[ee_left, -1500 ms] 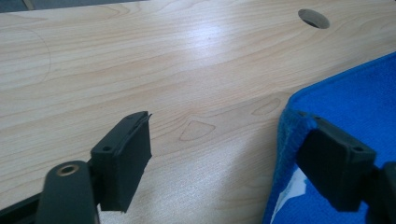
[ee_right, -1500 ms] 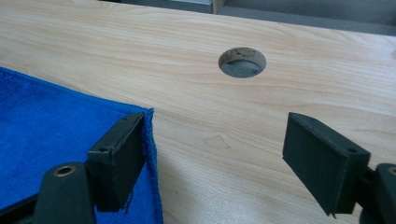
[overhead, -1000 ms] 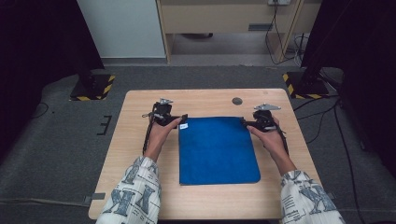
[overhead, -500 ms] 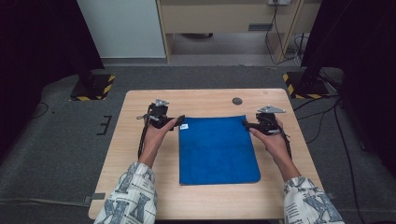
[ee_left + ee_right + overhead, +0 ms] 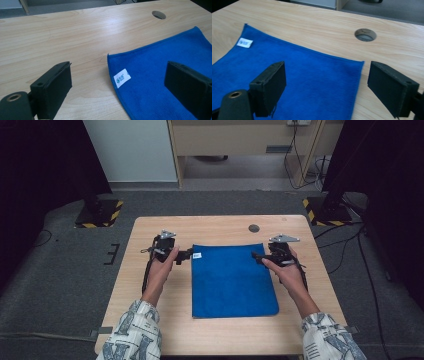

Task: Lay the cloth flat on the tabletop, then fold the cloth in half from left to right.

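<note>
Blue microfibre cloth (image 5: 233, 278) lies flat on the pale wood-grain counter (image 5: 215, 332) — soft, light, limp, with a fine nap and a stitched hem; best pinched at its two far corners. Left gripper (image 5: 188, 255) and right gripper (image 5: 257, 256) flank those corners; the fingers of each stand wide apart, holding nothing, the right's having just been opening. Beyond: a white label (image 5: 122, 78) and a round cable hole (image 5: 254, 228).
</note>
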Motion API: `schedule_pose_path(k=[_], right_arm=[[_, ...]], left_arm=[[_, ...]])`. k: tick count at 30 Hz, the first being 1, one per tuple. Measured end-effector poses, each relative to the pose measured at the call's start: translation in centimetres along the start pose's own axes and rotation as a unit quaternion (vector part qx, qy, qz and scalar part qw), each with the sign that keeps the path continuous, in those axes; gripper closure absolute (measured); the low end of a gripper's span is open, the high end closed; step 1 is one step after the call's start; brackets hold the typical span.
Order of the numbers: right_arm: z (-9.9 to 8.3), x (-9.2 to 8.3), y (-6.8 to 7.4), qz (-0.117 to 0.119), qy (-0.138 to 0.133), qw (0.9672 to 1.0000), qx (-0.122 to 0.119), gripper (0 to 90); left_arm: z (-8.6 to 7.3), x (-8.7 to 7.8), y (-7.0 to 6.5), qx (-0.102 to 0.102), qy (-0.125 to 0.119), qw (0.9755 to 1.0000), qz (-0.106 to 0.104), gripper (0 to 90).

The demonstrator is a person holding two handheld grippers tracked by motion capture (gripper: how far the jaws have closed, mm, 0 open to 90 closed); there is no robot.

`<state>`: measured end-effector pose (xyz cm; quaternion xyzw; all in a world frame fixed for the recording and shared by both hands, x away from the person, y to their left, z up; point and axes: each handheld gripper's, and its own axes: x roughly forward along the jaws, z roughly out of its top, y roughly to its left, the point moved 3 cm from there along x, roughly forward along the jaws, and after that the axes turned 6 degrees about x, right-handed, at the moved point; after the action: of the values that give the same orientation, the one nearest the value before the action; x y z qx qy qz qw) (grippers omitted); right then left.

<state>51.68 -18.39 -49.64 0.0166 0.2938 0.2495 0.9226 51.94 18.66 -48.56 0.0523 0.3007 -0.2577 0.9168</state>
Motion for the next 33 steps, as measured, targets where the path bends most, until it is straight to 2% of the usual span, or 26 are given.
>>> schedule_pose_path(k=[5, 11, 23, 28, 33], right_arm=[[-0.1, 0.4, 1.7, 0.015, 0.009, 0.9998, -0.012, 13.6], [-0.1, 0.7, 3.7, 0.042, 0.018, 0.9987, -0.024, 13.5], [-0.5, 1.3, 7.5, 0.073, 0.029, 0.9957, -0.049, 14.0], [-1.0, 1.8, 9.0, 0.089, 0.039, 0.9937, -0.057, 16.9], [-1.6, 2.2, 10.8, 0.105, 0.048, 0.9908, -0.072, 21.7]], left_arm=[[-0.2, -0.6, 0.0, 0.008, 0.001, 1.0, 0.0, 6.9], [-0.3, -0.9, 0.0, 0.01, -0.001, 0.9999, -0.003, 7.5], [-1.0, -1.1, 0.1, 0.009, 0.001, 0.9999, -0.012, 8.9], [-1.5, -1.3, 0.0, 0.009, 0.0, 0.9999, -0.012, 8.9], [-1.8, -1.9, 0.6, 0.004, -0.004, 1.0, -0.005, 8.8]])
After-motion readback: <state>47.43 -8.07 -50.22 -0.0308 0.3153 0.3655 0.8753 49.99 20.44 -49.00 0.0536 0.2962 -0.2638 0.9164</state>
